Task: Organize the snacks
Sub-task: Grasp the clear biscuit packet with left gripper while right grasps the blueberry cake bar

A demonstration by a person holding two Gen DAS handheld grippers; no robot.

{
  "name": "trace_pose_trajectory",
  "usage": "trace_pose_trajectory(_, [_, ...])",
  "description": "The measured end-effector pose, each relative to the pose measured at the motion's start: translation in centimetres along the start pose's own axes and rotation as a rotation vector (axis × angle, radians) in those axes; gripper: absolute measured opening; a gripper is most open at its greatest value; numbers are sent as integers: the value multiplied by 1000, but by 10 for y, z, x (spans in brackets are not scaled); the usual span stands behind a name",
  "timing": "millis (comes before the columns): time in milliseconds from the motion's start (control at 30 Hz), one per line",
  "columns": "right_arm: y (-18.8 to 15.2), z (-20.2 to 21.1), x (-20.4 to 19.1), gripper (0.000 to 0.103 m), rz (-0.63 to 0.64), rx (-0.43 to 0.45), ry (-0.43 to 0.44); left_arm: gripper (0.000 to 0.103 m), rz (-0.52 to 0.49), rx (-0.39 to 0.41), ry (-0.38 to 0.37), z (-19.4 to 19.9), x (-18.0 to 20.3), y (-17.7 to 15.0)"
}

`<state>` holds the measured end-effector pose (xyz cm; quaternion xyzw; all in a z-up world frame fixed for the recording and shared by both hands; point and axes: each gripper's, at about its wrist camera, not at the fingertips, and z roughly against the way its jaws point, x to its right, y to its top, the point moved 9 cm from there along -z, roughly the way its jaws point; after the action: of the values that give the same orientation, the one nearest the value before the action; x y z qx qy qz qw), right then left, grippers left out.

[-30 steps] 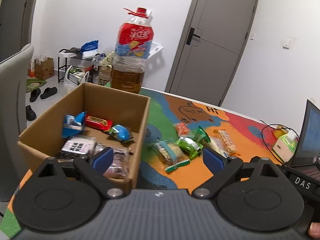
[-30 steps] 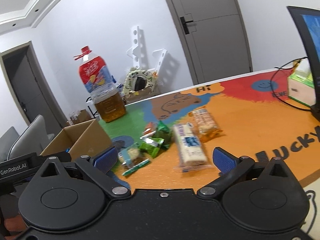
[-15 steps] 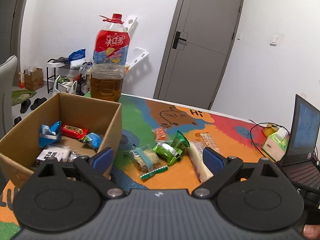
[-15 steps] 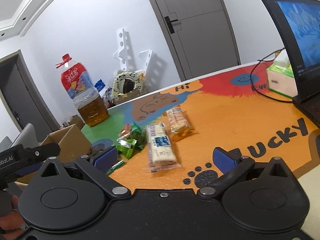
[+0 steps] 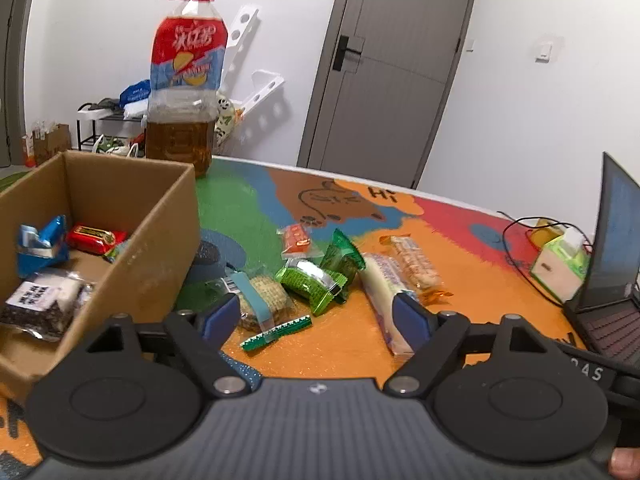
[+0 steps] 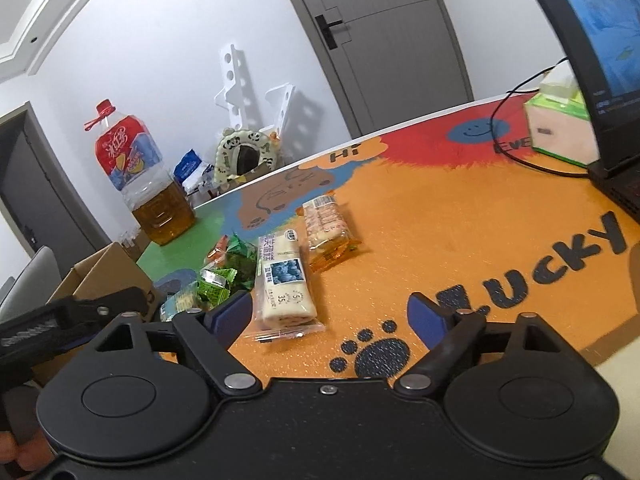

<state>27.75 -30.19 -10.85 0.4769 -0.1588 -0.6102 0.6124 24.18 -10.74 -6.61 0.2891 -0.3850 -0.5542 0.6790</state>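
The cardboard box point(image 5: 120, 216) at 9 o'clock in the left wrist view holds a blue packet, a red bar and a black-and-white pouch. At 1 o'clock from it, loose snacks lie together on the colourful table mat point(image 6: 460, 240): a long white bread pack point(image 6: 285, 280), an orange-edged wafer pack point(image 6: 326, 224), 2 green sachets point(image 5: 316, 276). The left gripper point(image 5: 316, 320) and right gripper point(image 6: 332, 314) have just been closing, yet both are parted, gripping nothing.
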Motion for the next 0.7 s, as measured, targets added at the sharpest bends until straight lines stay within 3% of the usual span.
trace_pose_trajectory(300, [6, -33, -17, 80, 32, -30, 40, 64, 54, 14, 116, -30, -16, -3])
trace_pose_trajectory(700, [6, -60, -24, 80, 73, -55, 62, 62, 90, 3, 255, -63, -29, -10])
